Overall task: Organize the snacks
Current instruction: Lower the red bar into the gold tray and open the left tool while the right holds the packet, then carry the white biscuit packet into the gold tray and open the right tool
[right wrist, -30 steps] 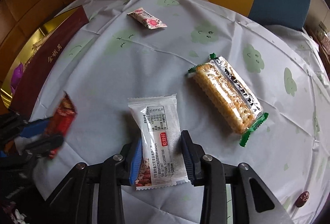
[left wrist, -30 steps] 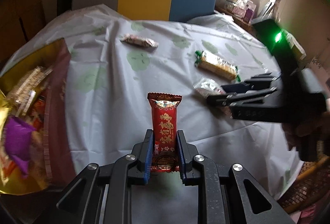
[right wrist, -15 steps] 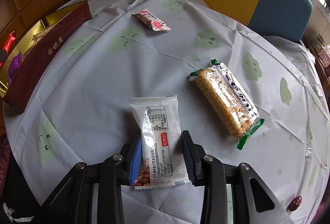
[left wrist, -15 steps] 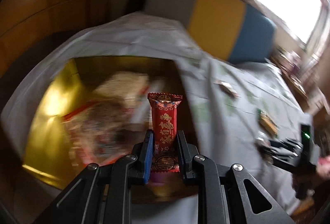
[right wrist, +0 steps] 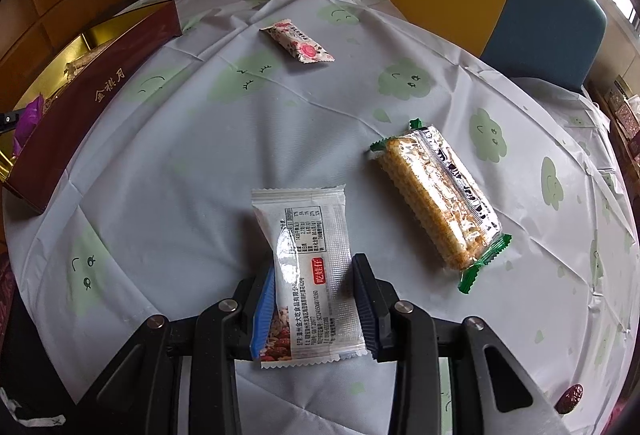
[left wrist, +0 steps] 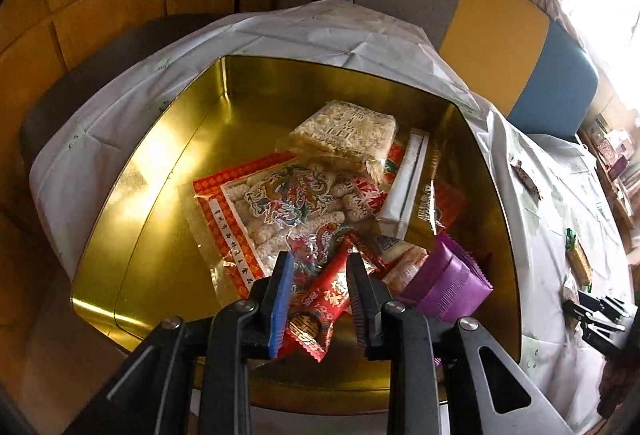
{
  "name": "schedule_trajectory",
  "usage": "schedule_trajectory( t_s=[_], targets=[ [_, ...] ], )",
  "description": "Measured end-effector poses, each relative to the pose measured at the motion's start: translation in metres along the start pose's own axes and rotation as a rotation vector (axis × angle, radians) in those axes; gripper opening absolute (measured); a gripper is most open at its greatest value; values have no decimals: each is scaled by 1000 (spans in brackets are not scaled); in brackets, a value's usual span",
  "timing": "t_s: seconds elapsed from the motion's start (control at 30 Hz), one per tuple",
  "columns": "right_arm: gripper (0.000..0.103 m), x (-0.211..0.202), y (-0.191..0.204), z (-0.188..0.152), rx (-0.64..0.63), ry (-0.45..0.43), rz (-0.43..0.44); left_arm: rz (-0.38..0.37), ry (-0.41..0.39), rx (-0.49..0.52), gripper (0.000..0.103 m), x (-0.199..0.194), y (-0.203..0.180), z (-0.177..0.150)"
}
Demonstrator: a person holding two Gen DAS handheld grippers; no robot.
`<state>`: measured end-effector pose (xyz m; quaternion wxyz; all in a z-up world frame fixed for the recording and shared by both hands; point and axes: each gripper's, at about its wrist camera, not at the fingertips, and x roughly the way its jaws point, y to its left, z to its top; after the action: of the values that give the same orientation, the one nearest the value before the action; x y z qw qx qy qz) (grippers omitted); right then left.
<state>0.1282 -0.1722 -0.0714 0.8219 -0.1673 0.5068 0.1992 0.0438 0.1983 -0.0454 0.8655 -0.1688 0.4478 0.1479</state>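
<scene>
Above the gold box [left wrist: 160, 195], the left gripper [left wrist: 318, 275] — jaws just easing apart, red packet [left wrist: 320, 299] tilting loose between them — may drop it crooked onto the heap, while the right gripper [right wrist: 314, 291] merely straddles the white packet [right wrist: 308, 267], grip uncertain.

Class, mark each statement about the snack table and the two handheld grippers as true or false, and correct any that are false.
1. The left gripper is over the gold box. True.
2. The red packet stands upright between the left gripper's fingers. False: it lies tilted there, and the jaws have just been opening.
3. The right gripper is around a white packet. True.
4. The green-ended cracker pack is inside the box. False: it lies on the tablecloth.
5. The pink floral sweet touches the white packet. False: they lie well apart.
</scene>
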Motion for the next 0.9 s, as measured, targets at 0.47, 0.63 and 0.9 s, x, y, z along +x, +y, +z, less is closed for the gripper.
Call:
schedule_trajectory(
  t_s=[0.47,0.63,0.9],
  targets=[
    [36,-2,1,0,-1,-6,-19,57,-105,91,33,-38,-30,-6],
    [36,-2,1,0,5,-8,-29,46,-124,106,33,-48,-36,-9],
    [36,-1,-5,3,63,24,-13,49,-137,93,34,-54,-29,-8]
  ],
)
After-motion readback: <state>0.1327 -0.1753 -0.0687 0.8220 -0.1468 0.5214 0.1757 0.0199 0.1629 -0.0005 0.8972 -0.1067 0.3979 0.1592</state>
